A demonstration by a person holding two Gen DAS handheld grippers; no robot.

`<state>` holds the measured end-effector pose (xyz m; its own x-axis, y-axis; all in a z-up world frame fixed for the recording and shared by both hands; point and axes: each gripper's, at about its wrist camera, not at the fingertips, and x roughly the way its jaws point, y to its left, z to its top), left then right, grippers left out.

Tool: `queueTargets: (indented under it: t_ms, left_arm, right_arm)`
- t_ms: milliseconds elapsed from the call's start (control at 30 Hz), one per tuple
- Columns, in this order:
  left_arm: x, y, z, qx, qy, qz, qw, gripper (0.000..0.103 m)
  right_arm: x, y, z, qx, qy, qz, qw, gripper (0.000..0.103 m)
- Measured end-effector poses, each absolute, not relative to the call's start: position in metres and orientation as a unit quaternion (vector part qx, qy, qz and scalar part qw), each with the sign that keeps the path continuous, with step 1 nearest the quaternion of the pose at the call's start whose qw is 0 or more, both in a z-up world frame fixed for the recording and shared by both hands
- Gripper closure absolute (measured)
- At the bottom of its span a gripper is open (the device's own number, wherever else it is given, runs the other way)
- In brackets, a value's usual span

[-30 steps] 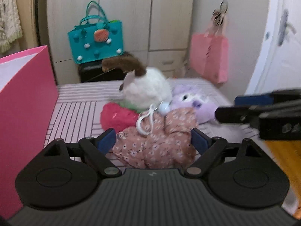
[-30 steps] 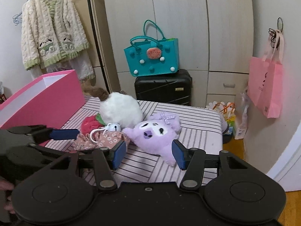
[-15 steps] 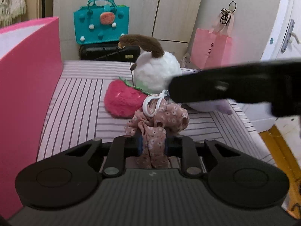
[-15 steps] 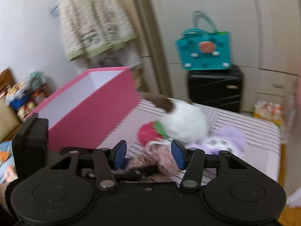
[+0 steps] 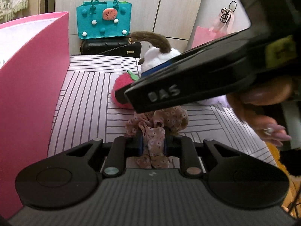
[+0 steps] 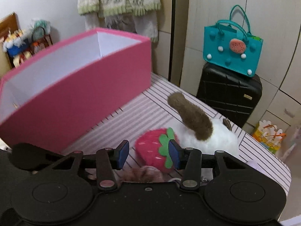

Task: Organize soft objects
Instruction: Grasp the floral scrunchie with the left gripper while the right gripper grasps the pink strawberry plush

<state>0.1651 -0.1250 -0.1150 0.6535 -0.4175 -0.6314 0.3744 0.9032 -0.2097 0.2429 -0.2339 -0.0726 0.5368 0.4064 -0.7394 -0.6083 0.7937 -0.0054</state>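
1. So, the left gripper (image 5: pixel 152 144) is clamped tight on the floral fabric piece (image 5: pixel 157 124), which bunches up between its blue pads at the near edge of the striped table (image 5: pixel 88 98).
2. The right gripper (image 6: pixel 148 152) stands about half open with nothing between its jaws. In its own view the strawberry plush (image 6: pixel 152 150) sits framed in the gap, but the pads do not press on it.
3. From the left camera the right gripper crosses the scene as a big dark bar over the toys, with the person's fingers (image 5: pixel 263 96) wrapped round its handle at the right.
4. Just beyond the strawberry lies the white plush with a brown tail (image 6: pixel 207 137), touching it. A sliver of purple plush (image 5: pixel 218 99) shows under the bar, to the right.
5. The pink box (image 6: pixel 90 86) stands open on the left of the table. As much of its white inside as I can see looks empty, so I judge that nothing has been put away yet.
6. What is left, by my reckoning: carry the fabric piece over to the box, then the strawberry, the white plush and the purple one. That is nearly the whole job.
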Motion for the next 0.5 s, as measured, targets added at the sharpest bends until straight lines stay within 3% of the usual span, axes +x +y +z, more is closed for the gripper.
queueTargets:
  t_ms: [67,267,367,500]
  left_arm:
    - [0.164,-0.125,-0.115,-0.029,0.358,-0.219,0.907,0.085]
    - [0.16,-0.122,-0.113,-0.032,0.363,-0.217,0.906,0.085]
    - [0.159,-0.122,-0.112,-0.029,0.363,-0.213,0.907,0.085]
    - [0.157,-0.123,-0.111,-0.018,0.361,-0.21,0.908,0.085]
  right_arm:
    - [0.247,-0.232,-0.078,-0.135,0.389,0.291,0.864,0.044]
    - [0.252,-0.231,-0.089,-0.148,0.39,0.275,0.866,0.044]
    - [0.251,-0.232,-0.094,-0.142,0.386,0.263,0.873,0.059]
    - [0.241,-0.238,-0.093,-0.131,0.375,0.261,0.88,0.062]
